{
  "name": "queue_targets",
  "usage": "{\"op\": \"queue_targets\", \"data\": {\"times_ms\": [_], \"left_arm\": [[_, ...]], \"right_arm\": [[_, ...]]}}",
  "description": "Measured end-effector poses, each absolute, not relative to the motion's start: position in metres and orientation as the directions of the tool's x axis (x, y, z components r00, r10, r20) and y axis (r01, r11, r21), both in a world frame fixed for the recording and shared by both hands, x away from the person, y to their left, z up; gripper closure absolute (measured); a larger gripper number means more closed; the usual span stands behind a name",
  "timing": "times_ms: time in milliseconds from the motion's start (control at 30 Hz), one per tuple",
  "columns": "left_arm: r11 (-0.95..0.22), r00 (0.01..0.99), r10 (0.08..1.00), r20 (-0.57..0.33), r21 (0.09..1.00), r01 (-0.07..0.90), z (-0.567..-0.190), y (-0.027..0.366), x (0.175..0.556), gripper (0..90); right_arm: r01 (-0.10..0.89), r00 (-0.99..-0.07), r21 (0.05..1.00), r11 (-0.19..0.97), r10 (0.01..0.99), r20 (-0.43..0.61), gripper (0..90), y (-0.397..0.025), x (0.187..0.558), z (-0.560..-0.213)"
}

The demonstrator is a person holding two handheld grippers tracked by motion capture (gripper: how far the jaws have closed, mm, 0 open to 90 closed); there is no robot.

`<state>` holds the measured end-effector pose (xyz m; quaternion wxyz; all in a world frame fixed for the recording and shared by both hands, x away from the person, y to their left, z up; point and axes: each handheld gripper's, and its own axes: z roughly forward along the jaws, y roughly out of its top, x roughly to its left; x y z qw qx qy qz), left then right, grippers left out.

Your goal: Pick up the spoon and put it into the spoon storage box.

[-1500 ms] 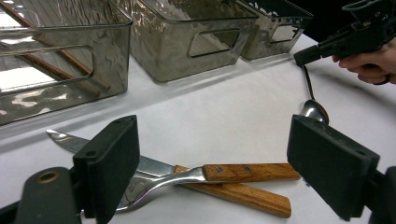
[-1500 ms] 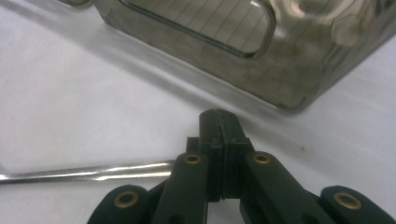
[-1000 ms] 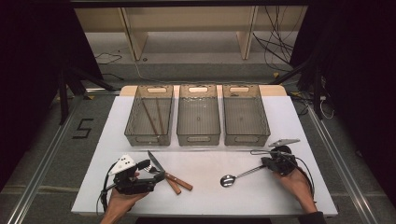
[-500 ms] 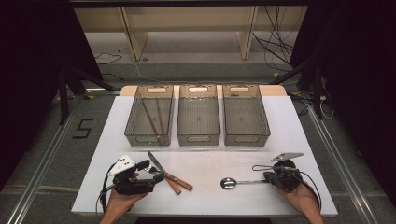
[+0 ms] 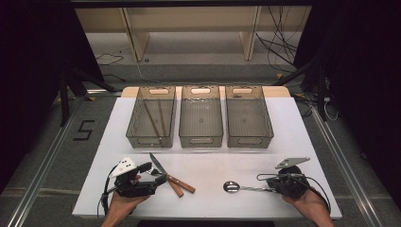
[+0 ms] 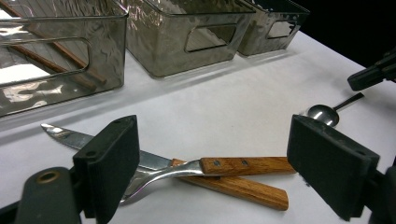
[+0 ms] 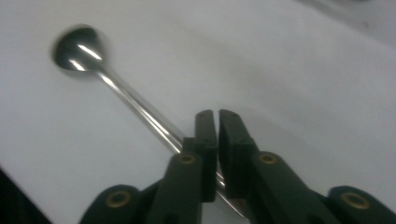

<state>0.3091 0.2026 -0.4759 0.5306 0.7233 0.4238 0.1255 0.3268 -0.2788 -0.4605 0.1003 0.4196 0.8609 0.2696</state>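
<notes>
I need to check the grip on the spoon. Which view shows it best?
The right gripper view: the right gripper is shut on the spoon handle, seen close. The high view shows the whole spoon, small; the left gripper view, its bowl.

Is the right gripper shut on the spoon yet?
Shut: the right gripper has its jaws pressed together over the spoon handle.

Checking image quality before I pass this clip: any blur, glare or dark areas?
Right gripper view: soft and blurred, glare streaks on the spoon. Left gripper view: sharp, reflections on the bins. High view: table evenly lit, surroundings dark.
</notes>
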Motion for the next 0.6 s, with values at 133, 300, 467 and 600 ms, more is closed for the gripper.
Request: {"op": "queue_targets", "data": {"times_ms": [133,300,467,600], "left_arm": [[-0.082,0.610,0.747,-0.265,0.874,0.480,-0.476,0.202,0.309,16.7],[-0.083,0.609,0.748,-0.264,0.873,0.480,-0.476,0.202,0.309,16.7],[-0.083,0.609,0.747,-0.264,0.873,0.480,-0.476,0.202,0.309,16.7],[-0.084,0.610,0.748,-0.264,0.873,0.480,-0.476,0.202,0.309,16.6]], "right_arm": [[0.615,-0.715,0.521,0.592,0.698,0.051,57.6,-0.267,0.328,-0.451],[0.549,-0.790,0.462,0.697,0.614,0.014,44.5,-0.250,0.331,-0.446],[0.536,-0.812,0.406,0.740,0.583,0.009,41.8,-0.237,0.336,-0.450],[0.534,-0.819,0.356,0.767,0.574,-0.010,41.9,-0.233,0.340,-0.456]]}}
